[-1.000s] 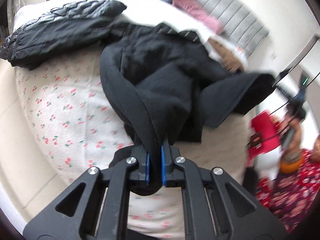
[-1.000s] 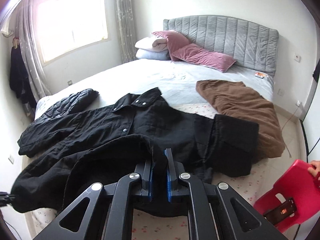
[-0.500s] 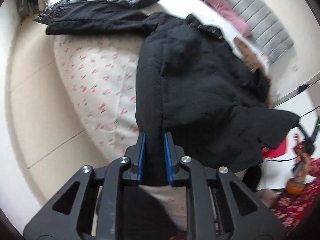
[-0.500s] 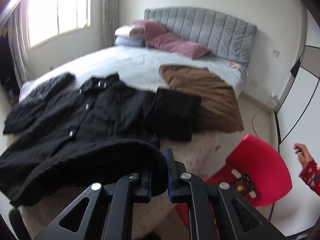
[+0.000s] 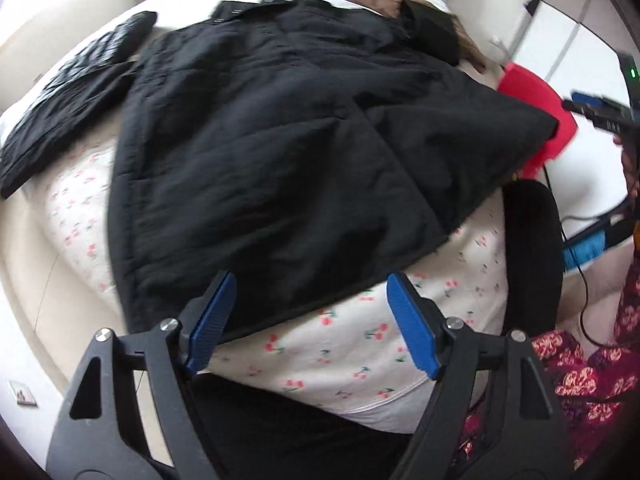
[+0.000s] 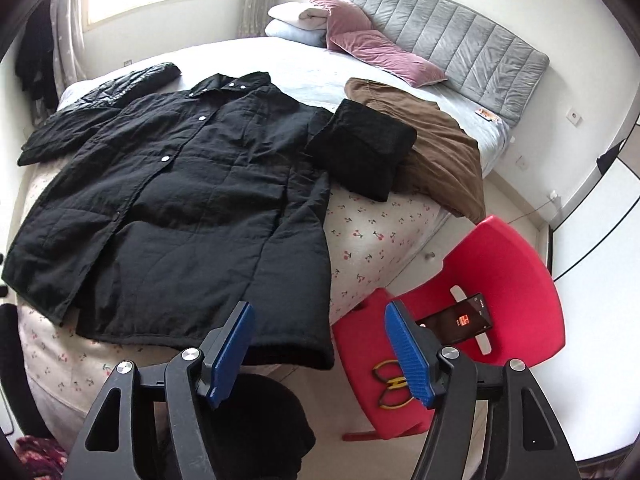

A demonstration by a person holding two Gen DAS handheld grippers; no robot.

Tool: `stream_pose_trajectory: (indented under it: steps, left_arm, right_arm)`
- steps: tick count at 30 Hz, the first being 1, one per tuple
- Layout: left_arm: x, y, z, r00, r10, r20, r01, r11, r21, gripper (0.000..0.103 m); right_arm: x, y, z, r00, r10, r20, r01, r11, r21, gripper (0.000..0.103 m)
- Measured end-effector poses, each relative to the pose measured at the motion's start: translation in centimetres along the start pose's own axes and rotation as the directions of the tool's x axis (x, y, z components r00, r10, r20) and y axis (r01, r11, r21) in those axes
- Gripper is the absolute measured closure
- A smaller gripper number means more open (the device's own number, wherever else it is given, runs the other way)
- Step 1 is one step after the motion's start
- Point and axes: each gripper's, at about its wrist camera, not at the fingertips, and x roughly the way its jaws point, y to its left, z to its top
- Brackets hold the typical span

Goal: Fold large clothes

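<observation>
Coat (image 6: 172, 208), black, lies spread flat, front up, across the foot of the bed (image 6: 360, 216), hem at the foot edge. Left gripper (image 5: 310, 320) and right gripper (image 6: 320, 344): jaws wide apart, empty, just off that hem.

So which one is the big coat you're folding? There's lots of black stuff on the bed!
Start at the bed with the cherry-print sheet. The black coat is the biggest thing on it, spread flat with its hem nearest the bed's foot. Unlike the shiny puffer jacket beside its collar and the small folded black bundle, it has silver snap buttons down the front.
</observation>
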Motion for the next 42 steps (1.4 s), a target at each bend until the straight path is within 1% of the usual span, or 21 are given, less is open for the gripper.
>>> stream_pose_trajectory:
  steps: [6,7,8,9,10,13,15,17,18,19,21,24,26,29,33,36,37,38,39,40,42]
  left_arm:
    - [6.8,-4.8,1.5,0.995,-0.037,-0.092,0.051,0.987,0.15,0.026]
    - [7.8,-4.8,1.9,0.994,-0.035,-0.102,0.05,0.988,0.148,0.033]
    - [8.5,-4.8,2.4,0.994,-0.036,-0.101,0.05,0.989,0.142,0.04]
    - [8.8,-4.6,2.9,0.995,-0.039,-0.087,0.05,0.99,0.129,0.066]
    - [8.7,-4.5,3.5,0.996,-0.047,-0.074,0.055,0.993,0.108,0.101]
    - [5.3,-3.0,5.6,0.967,-0.25,0.053,0.251,0.968,-0.01,0.1]
    - [3.3,-3.7,6.0,0.941,-0.313,0.129,0.311,0.95,0.042,0.093]
    - [1.9,-4.0,6.1,0.906,-0.406,0.123,0.399,0.914,0.076,0.061]
    - [1.4,-3.8,6.0,0.898,-0.424,0.117,0.417,0.905,0.077,0.04]
    - [0.8,-3.3,5.9,0.9,-0.417,0.125,0.41,0.909,0.076,0.033]
    - [-0.5,-1.3,5.6,0.928,-0.332,0.172,0.327,0.943,0.057,0.033]
    - [-1.2,4.1,4.6,0.965,-0.168,0.2,0.187,0.979,-0.083,0.032]
    - [-0.9,8.6,3.4,0.982,-0.074,0.174,0.109,0.972,-0.207,0.031]
    - [0.3,14.3,0.9,0.994,0.013,0.112,0.03,0.928,-0.372,0.031]
    - [3.1,18.9,-2.7,0.996,-0.064,0.062,0.087,0.847,-0.524,0.032]
    - [5.5,19.8,-3.7,0.985,-0.162,0.06,0.167,0.807,-0.566,0.032]
    - [5.4,19.3,-3.6,0.987,-0.148,0.064,0.159,0.82,-0.55,0.037]
    - [5.0,18.8,-3.6,0.986,-0.151,0.066,0.163,0.829,-0.535,0.044]
    - [4.5,18.3,-3.5,0.984,-0.163,0.076,0.179,0.832,-0.525,0.062]
    - [4.2,18.0,-3.4,0.979,-0.185,0.085,0.202,0.83,-0.519,0.08]
    - [3.6,17.0,-2.7,0.98,-0.185,0.079,0.199,0.849,-0.49,0.088]
  right_arm:
    - [-1.0,2.0,-0.9,0.996,0.086,0.01,-0.086,0.994,-0.066,0.024]
    - [-0.7,2.7,-1.0,0.995,0.098,0.005,-0.097,0.991,-0.086,0.024]
    - [-0.4,3.5,-1.2,0.994,0.113,-0.001,-0.113,0.989,-0.101,0.024]
    - [0.0,4.1,-1.3,0.992,0.127,-0.012,-0.127,0.986,-0.111,0.024]
    - [0.3,4.7,-1.5,0.99,0.141,-0.024,-0.143,0.982,-0.122,0.024]
    - [0.9,6.1,-1.5,0.978,0.208,-0.027,-0.209,0.97,-0.123,0.024]
    - [1.5,6.8,-1.3,0.964,0.263,-0.039,-0.266,0.957,-0.115,0.024]
    - [2.2,7.5,-1.0,0.958,0.282,-0.047,-0.285,0.95,-0.125,0.024]
    - [2.6,7.6,-0.9,0.96,0.276,-0.051,-0.28,0.951,-0.131,0.024]
    - [2.9,7.5,-0.7,0.963,0.265,-0.054,-0.27,0.954,-0.131,0.024]
    - [3.7,6.9,-0.5,0.966,0.25,-0.057,-0.256,0.96,-0.117,0.024]
    - [5.5,4.3,-0.1,0.972,0.224,-0.078,-0.228,0.972,-0.051,0.024]
    - [7.0,2.3,-0.1,0.97,0.223,-0.099,-0.223,0.975,0.007,0.024]
    - [9.9,-1.2,-0.6,0.964,0.225,-0.145,-0.206,0.97,0.133,0.024]
    - [13.7,-3.8,-2.3,0.94,0.274,-0.203,-0.217,0.94,0.265,0.024]
    - [16.2,-3.9,-3.5,0.888,0.402,-0.223,-0.306,0.879,0.365,0.029]
    - [16.7,-3.8,-3.8,0.868,0.445,-0.221,-0.337,0.854,0.397,0.036]
    - [17.1,-3.5,-3.9,0.85,0.481,-0.216,-0.366,0.833,0.415,0.06]
    - [17.2,-3.3,-3.8,0.837,0.507,-0.205,-0.392,0.818,0.422,0.081]
    - [17.0,-3.3,-3.6,0.834,0.518,-0.188,-0.406,0.808,0.426,0.086]
    - [16.4,-3.6,-3.1,0.85,0.499,-0.169,-0.396,0.817,0.42,0.092]
